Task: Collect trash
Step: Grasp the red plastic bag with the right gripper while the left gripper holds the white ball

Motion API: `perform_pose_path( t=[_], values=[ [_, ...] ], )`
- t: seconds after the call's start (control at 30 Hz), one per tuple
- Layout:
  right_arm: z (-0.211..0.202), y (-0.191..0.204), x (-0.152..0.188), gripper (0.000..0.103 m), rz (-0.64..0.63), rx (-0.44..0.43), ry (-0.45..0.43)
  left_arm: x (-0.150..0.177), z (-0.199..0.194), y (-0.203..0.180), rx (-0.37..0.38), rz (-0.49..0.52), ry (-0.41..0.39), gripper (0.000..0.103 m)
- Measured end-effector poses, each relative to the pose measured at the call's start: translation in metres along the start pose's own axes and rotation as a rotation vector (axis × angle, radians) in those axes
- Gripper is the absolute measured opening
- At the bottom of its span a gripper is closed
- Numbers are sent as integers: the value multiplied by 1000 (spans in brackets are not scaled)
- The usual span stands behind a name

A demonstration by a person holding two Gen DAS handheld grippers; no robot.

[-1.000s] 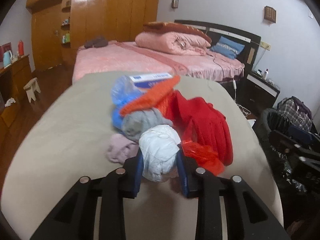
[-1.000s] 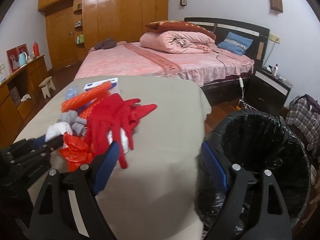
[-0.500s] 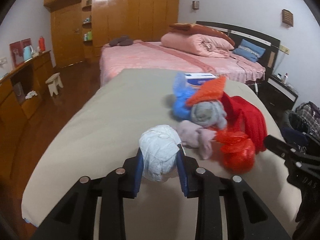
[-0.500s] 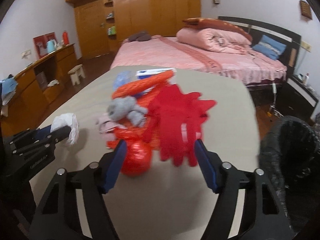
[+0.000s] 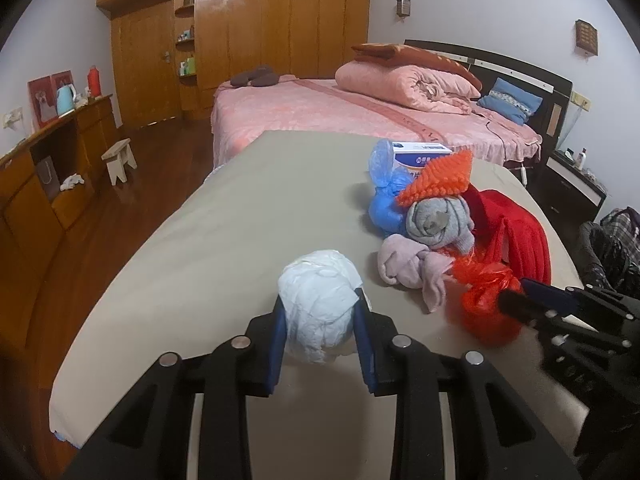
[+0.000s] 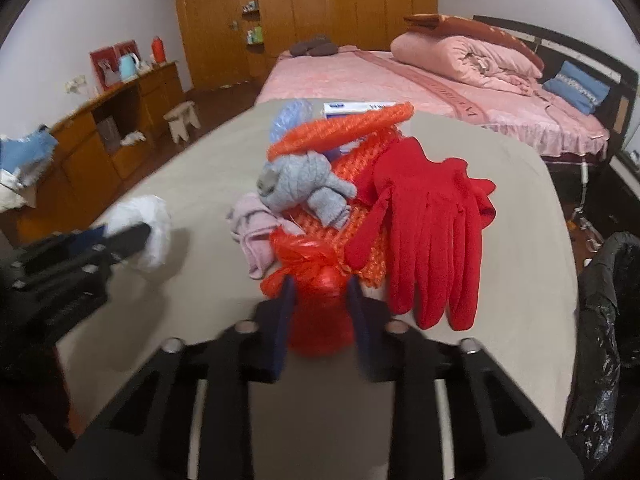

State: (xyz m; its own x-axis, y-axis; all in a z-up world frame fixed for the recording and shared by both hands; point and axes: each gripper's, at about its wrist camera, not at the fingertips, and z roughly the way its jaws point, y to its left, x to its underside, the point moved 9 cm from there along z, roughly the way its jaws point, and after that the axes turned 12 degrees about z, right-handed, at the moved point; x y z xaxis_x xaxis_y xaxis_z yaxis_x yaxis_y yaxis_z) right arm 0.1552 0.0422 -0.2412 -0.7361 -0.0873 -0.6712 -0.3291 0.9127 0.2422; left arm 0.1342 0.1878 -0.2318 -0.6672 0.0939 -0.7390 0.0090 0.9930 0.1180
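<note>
My left gripper (image 5: 320,320) is shut on a white crumpled wad (image 5: 318,304) and holds it over the beige table (image 5: 224,220), left of the pile; it also shows in the right wrist view (image 6: 150,236). My right gripper (image 6: 320,304) has closed around a red plastic bag ball (image 6: 320,316) at the pile's near edge; the ball also shows in the left wrist view (image 5: 484,308). The pile holds red gloves (image 6: 432,220), an orange mesh (image 6: 344,128), a grey sock roll (image 6: 304,188), a pink cloth (image 6: 256,228), a blue bag (image 5: 384,200) and a white box (image 5: 420,152).
A black-lined trash bin (image 6: 612,320) stands off the table's right edge. A pink bed (image 5: 360,112) lies beyond the table. A wooden sideboard (image 5: 48,168) and a small stool (image 5: 120,160) stand to the left.
My left gripper carried the white wad out of the pile to the left. My right gripper swung from the bin to the pile and closed its wide-open jaws on the red bag ball.
</note>
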Motion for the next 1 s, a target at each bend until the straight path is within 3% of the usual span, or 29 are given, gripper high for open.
perform_pose_path(
  t=[0.27, 0.47, 0.67, 0.83, 1.0],
  values=[
    [-39, -13, -14, 3, 33, -47, -50, -18, -15, -20, 30, 19, -44, 31],
    [-75, -40, -28, 2, 81, -32, -120, -36, -25, -53, 81, 52, -74, 31],
    [-80, -69, -23, 2, 121, 3, -120, -46, -23, -84, 126, 73, -81, 31],
    [-98, -90, -30, 2, 153, 32, -167, -54, -26, -106, 156, 102, -91, 31],
    [-124, -134, -38, 2, 202, 115, -227, -77, -33, -146, 220, 143, -138, 31]
  ],
)
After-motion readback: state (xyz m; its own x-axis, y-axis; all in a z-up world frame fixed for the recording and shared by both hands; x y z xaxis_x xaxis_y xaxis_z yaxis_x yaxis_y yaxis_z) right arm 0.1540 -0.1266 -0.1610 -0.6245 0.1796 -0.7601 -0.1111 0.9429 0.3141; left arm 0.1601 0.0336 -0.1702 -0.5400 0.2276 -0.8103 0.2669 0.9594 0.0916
